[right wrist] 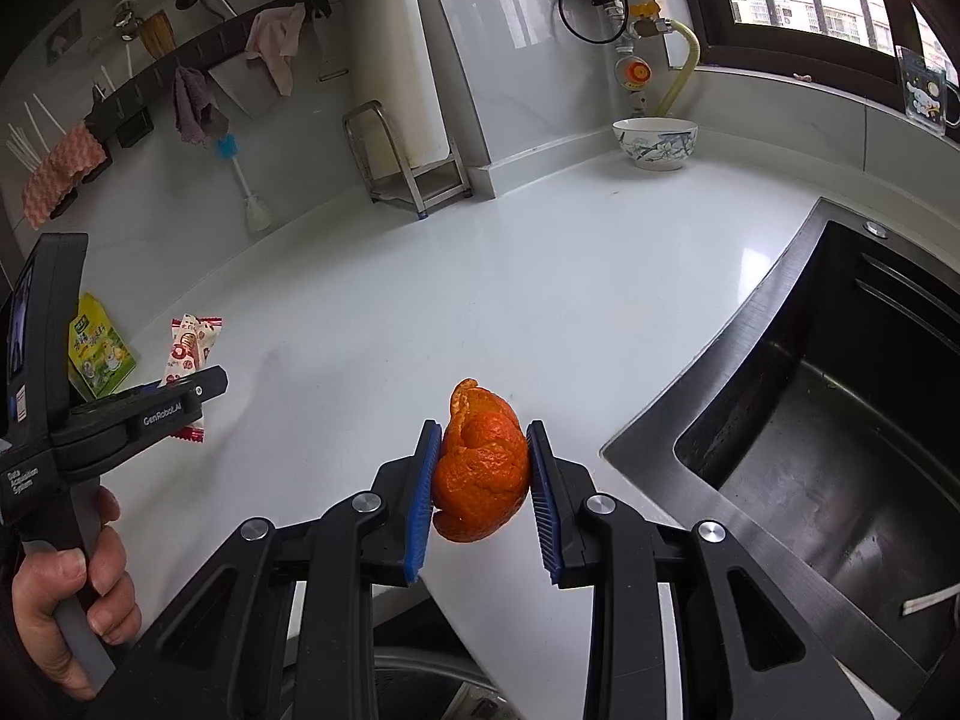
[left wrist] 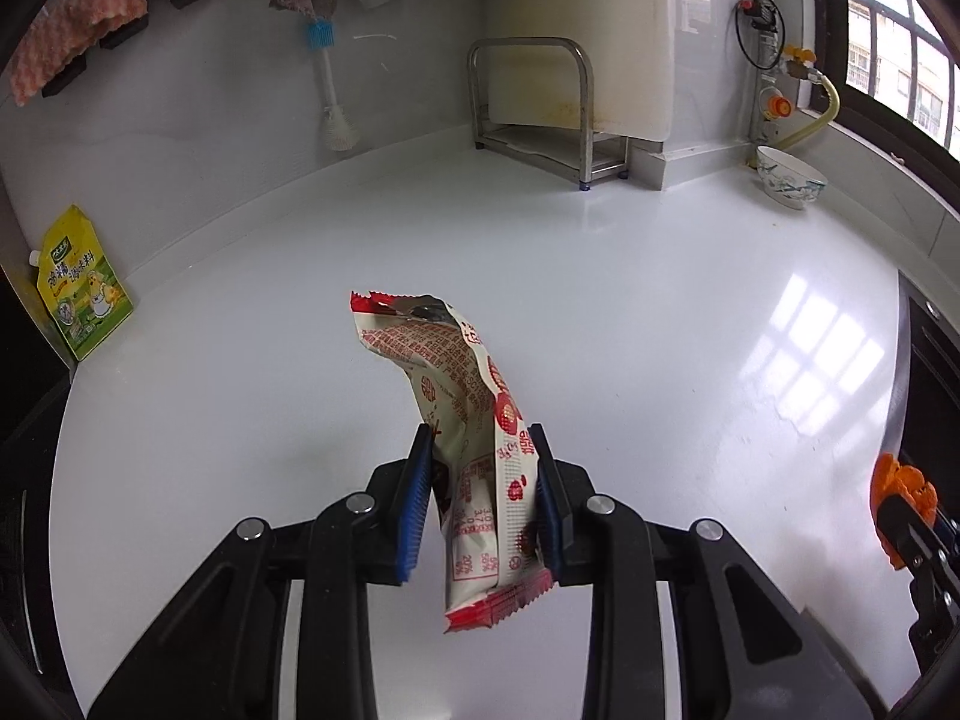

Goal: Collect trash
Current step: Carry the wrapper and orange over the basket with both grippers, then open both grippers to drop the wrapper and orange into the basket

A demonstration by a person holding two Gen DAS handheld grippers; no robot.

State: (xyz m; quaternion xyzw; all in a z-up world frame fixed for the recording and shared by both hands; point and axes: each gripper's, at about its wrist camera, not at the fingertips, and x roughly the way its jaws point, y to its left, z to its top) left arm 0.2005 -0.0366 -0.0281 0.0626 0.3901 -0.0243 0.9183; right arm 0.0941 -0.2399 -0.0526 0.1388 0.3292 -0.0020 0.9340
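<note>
My left gripper (left wrist: 483, 456) is shut on a red-and-white snack wrapper (left wrist: 462, 420) and holds it above the white counter (left wrist: 630, 330). The wrapper stands up between the blue pads and bends left at its top. My right gripper (right wrist: 483, 444) is shut on an orange peel (right wrist: 480, 468) and holds it over the counter's front edge. The right wrist view shows the left gripper (right wrist: 198, 390) at the left with the wrapper (right wrist: 189, 354) in it. The left wrist view shows the peel (left wrist: 900, 492) at the far right edge.
A yellow-green seasoning pouch (left wrist: 84, 288) leans on the wall at the left. A patterned bowl (right wrist: 654, 141) sits by the window. A steel rack (left wrist: 540, 114) stands at the back. A dark sink (right wrist: 840, 450) lies to the right. Cloths and a brush hang on the wall.
</note>
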